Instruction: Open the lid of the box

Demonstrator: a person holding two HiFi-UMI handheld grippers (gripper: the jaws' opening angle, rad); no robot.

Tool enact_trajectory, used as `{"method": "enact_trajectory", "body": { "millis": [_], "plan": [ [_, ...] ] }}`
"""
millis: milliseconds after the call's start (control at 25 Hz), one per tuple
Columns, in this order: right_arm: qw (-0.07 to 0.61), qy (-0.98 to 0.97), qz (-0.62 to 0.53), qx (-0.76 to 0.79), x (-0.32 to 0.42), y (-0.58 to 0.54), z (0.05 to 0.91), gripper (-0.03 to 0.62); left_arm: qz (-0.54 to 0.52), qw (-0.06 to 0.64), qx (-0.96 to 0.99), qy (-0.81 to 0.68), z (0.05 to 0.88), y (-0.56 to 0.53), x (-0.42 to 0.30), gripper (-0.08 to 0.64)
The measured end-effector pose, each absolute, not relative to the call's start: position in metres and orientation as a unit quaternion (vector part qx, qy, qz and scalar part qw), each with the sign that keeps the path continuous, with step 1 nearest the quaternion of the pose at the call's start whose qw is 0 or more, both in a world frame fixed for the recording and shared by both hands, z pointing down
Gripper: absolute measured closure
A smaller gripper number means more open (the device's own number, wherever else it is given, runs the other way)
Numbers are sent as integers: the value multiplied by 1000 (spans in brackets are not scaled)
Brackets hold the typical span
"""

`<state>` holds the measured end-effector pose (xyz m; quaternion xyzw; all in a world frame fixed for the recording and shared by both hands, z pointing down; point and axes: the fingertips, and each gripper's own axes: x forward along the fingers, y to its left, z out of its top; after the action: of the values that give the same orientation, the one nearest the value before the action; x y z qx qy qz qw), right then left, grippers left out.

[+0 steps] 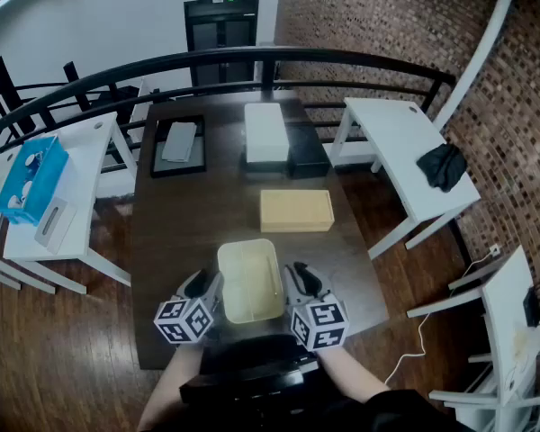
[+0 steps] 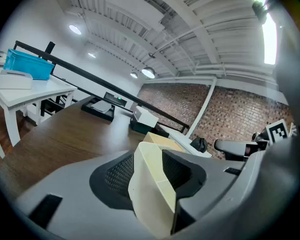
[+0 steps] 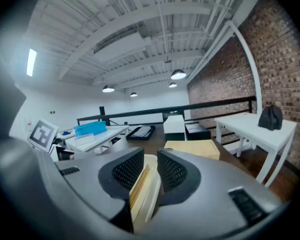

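In the head view a cream lid (image 1: 249,280) with rounded corners is held hollow side up over the near part of the dark table (image 1: 175,214). My left gripper (image 1: 212,288) is shut on its left rim and my right gripper (image 1: 292,283) on its right rim. The tan box (image 1: 295,211) sits flat on the table just beyond the lid. In the left gripper view the lid (image 2: 151,191) is clamped between the jaws of the left gripper (image 2: 147,168), with the box (image 2: 162,140) behind it. The right gripper (image 3: 149,171) pinches the lid (image 3: 144,191), with the box (image 3: 192,148) ahead.
At the table's far end stand a white box (image 1: 265,131), a black box (image 1: 306,153) and a black tray (image 1: 178,144) with a grey item. White side tables flank it: the left (image 1: 88,156) carries a blue bin (image 1: 31,178), the right (image 1: 400,142) a black cloth (image 1: 443,165). A black railing (image 1: 252,59) curves behind.
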<state>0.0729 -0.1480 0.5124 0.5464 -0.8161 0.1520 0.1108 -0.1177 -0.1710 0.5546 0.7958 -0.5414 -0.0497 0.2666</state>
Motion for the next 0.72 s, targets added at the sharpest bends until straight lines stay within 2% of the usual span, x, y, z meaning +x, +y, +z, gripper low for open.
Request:
{"method": "enact_trajectory", "body": {
  "millis": [160, 480, 600, 720],
  "plan": [
    [179, -824, 167, 511, 43, -140, 553, 506, -34, 289, 790, -540, 575, -179, -106, 383],
    [258, -795, 146, 529, 30, -144, 591, 515, -19, 289, 802, -523, 587, -176, -93, 383],
    [265, -779, 155, 546, 32, -147, 601, 519, -22, 298, 801, -519, 589, -176, -92, 385],
    [256, -767, 165, 565, 35, -151, 601, 552, -22, 300, 800, -519, 589, -177, -91, 388]
  ]
}}
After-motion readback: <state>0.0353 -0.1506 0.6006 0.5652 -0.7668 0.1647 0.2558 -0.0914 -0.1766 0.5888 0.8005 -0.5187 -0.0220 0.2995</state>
